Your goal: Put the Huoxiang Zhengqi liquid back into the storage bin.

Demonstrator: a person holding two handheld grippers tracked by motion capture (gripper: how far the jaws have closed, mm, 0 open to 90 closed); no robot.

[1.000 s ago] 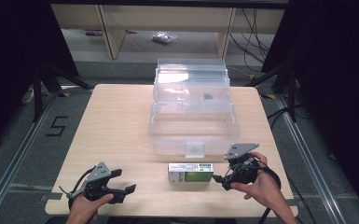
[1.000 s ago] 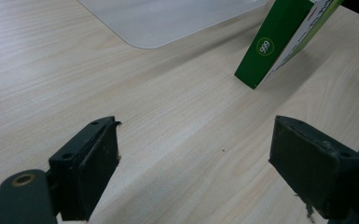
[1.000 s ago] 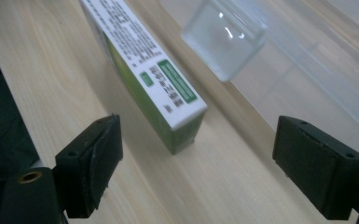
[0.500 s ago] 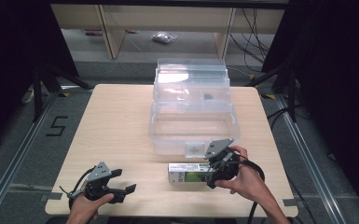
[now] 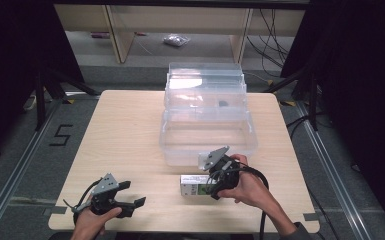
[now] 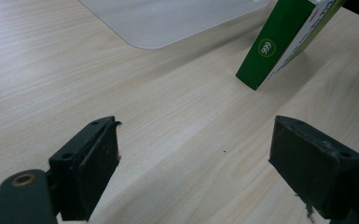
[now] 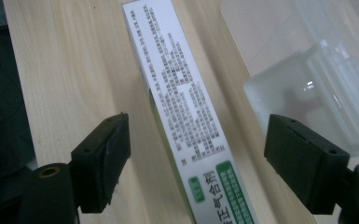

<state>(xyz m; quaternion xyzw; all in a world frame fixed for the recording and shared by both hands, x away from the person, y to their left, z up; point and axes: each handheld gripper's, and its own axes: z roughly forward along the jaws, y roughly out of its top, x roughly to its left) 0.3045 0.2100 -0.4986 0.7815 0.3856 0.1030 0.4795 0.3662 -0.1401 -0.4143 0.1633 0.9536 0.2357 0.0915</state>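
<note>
Green-and-white box lying on the table before the clear bin; right gripper straddling it, jaws just narrowing, untouching. Left gripper jaws apart, empty.

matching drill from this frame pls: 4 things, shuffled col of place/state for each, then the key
Things
1. box
2. bin
3. left hand-held gripper
4. right hand-held gripper

Places or states
A. clear plastic, lid swung back, at the table's middle and far edge
B. open, jaws on either side of the box, not pressing on it
C. green and white, lying on the table just in front of the bin
D. open over bare wood at the near left corner

Pairs: 1-C, 2-A, 3-D, 4-B
</note>
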